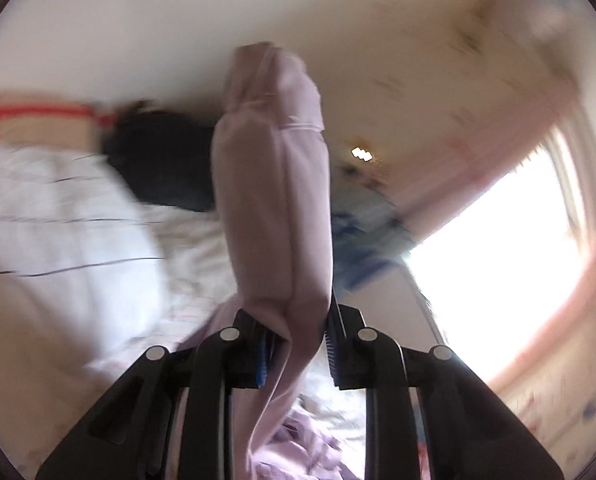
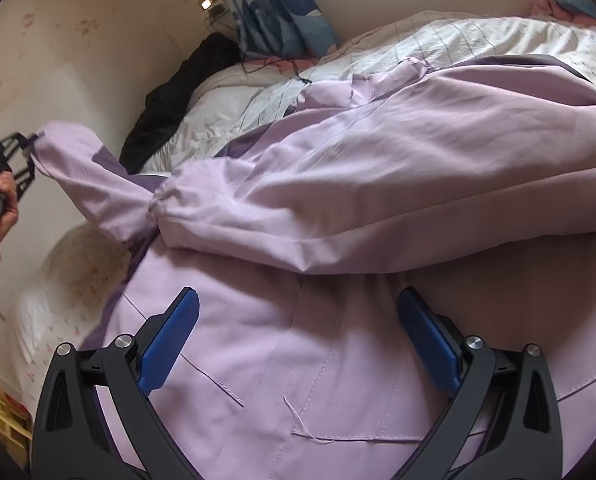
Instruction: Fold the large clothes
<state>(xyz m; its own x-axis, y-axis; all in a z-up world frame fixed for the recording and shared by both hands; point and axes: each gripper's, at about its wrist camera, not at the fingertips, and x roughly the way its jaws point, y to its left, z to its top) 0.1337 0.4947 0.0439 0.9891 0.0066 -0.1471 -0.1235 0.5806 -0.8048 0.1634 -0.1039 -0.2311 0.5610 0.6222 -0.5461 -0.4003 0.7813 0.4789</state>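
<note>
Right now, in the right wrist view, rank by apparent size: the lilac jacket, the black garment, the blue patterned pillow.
1. lilac jacket, largest by far.
2. black garment and blue patterned pillow look alike; both lie farther away, so no ranking.

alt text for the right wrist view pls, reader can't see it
The open right gripper hovers over a lilac jacket spread on a bed. At far left, a hand holds the left gripper, which pinches the jacket's sleeve and lifts it. A black garment lies by the wall.

jacket (image 2: 377, 168) on bed (image 2: 477, 40), pillows (image 2: 290, 12) behind, black garment (image 2: 170, 100) at its left
</note>
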